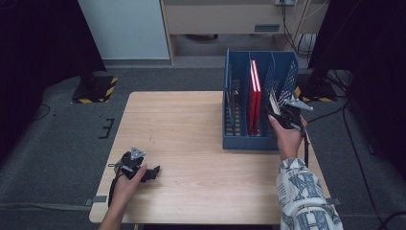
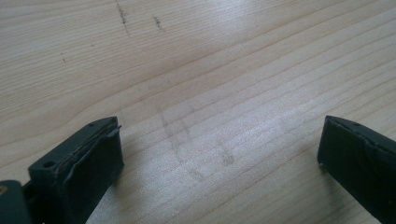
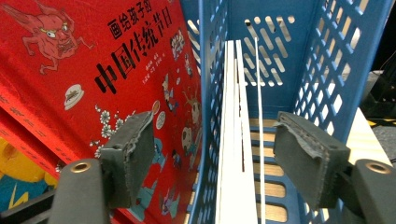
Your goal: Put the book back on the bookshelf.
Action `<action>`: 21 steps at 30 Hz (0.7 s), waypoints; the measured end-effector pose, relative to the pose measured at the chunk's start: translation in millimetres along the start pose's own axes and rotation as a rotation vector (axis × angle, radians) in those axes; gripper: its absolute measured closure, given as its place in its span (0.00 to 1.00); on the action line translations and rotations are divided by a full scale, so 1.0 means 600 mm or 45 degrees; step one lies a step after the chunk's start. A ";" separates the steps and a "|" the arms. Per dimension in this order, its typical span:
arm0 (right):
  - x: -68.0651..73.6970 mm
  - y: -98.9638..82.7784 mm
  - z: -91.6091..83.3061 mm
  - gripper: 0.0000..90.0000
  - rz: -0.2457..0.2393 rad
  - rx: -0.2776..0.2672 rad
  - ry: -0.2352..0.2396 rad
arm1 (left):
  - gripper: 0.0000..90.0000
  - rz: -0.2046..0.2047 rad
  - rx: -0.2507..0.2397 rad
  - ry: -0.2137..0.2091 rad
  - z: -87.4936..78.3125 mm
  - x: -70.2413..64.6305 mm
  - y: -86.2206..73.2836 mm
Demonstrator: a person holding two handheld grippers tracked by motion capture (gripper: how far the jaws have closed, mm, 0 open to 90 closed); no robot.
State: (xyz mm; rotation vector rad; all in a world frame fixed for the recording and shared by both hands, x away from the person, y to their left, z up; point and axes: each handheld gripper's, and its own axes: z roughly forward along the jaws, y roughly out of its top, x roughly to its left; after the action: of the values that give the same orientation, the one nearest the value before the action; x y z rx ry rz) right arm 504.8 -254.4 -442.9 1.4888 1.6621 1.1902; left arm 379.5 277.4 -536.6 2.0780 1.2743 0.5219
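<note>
Books: two red (image 1: 254,96), one white (image 3: 232,140).

Pale wood table (image 1: 191,124), matt, fine grain running across it, a few dark scuffs near its left edge. Blue plastic file rack (image 1: 239,115) at the right edge, perforated walls, slight sheen. Red book (image 3: 93,79) inside, glossy printed cover. White book (image 3: 231,154) beside it, matt paper edges. Right gripper (image 3: 215,158): rough, frayed dark rubbery pads. Left gripper (image 2: 219,154): same worn matt pads.
</note>
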 end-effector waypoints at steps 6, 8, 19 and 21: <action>0.001 0.003 -0.006 0.25 -0.012 -0.003 -0.009 | 0.00 0.000 0.000 0.000 0.000 0.000 0.000; 0.002 0.004 -0.009 0.23 -0.012 -0.005 -0.002 | 0.00 0.000 0.000 0.000 0.000 0.000 0.000; 0.003 0.005 -0.019 0.16 -0.048 -0.005 0.019 | 0.00 0.000 0.000 0.000 0.000 0.000 0.000; 0.004 0.005 -0.021 0.16 -0.052 0.001 0.023 | 0.00 0.000 0.000 0.000 0.000 0.000 0.000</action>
State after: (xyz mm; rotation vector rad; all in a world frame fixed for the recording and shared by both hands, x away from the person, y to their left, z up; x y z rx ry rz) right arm 494.9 -255.1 -434.7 1.4422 1.6973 1.1846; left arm 379.5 277.4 -536.6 2.0783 1.2741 0.5218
